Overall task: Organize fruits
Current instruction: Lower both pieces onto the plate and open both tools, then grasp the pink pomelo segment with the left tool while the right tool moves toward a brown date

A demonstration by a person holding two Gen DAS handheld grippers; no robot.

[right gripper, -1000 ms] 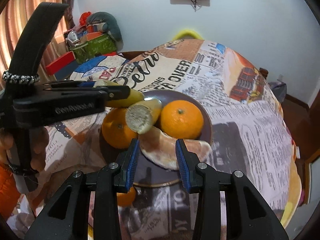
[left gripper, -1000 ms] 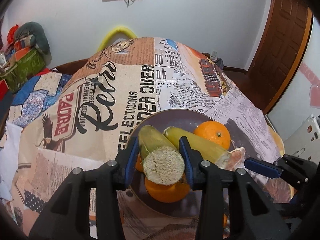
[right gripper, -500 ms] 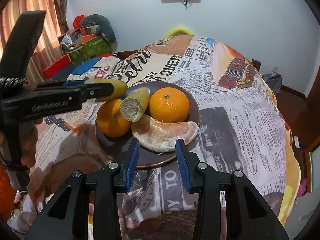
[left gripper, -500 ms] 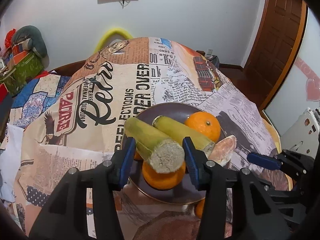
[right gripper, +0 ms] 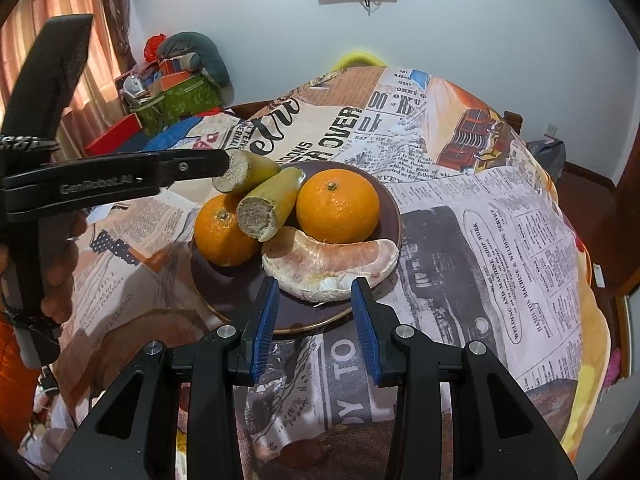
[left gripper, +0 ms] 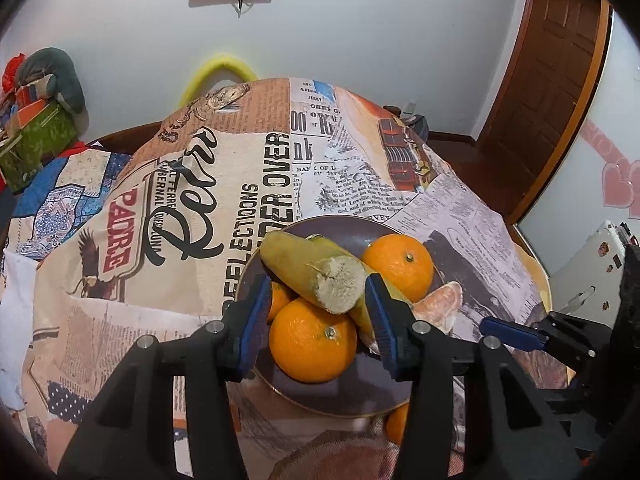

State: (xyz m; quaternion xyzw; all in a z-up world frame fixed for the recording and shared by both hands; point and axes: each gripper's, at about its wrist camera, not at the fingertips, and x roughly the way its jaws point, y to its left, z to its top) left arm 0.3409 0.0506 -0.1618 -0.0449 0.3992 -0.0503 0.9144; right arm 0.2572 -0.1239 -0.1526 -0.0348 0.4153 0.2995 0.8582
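Counted: two oranges (right gripper: 338, 206) (right gripper: 224, 230), two cut yellow-green stalk pieces (right gripper: 272, 204) (right gripper: 248, 171), one peeled pomelo segment (right gripper: 332, 264), one plate (right gripper: 394, 220).

I see a dark brown plate (right gripper: 390, 216) on the newspaper-print tabletop holding two whole oranges, one at the left (right gripper: 224, 232) and one toward the back right (right gripper: 338, 210), both stem-side up. Two yellow-green cut stalk pieces lie between and over them: one (right gripper: 270, 206) leans on the left orange with its pale fibrous cut end facing me, the other (right gripper: 246, 171) sits behind it. A peeled pinkish citrus segment (right gripper: 332, 266) lies curved along the plate's near side, touching the nearer stalk's end.
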